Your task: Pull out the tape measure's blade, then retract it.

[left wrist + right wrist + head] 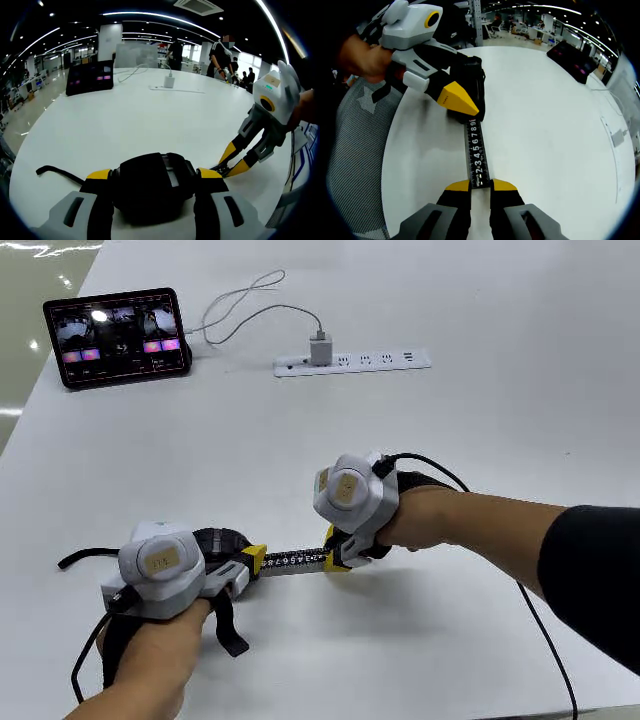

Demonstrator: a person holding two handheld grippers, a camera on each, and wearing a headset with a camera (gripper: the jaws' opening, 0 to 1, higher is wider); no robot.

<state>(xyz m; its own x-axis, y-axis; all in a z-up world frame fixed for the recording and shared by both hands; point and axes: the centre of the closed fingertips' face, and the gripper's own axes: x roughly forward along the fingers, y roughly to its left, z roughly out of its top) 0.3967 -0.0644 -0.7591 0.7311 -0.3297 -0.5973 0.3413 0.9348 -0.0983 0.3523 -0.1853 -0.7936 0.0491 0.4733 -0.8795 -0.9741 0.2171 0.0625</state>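
Tape measure (222,541): rests on surface (450,430), body clamped by left hand-held gripper (154,174). Blade (476,150): partly out, tip pinched by right hand-held gripper (481,186). Risk: weak pinch lets blade snap back.

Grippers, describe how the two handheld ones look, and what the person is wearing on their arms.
The left gripper and right gripper match: rounded light-grey housings, a small tan square label on top, grey-and-black jaws ending in yellow wedge tips. A black cable trails from each. The right arm wears a black sleeve; black straps sit by both wrists.
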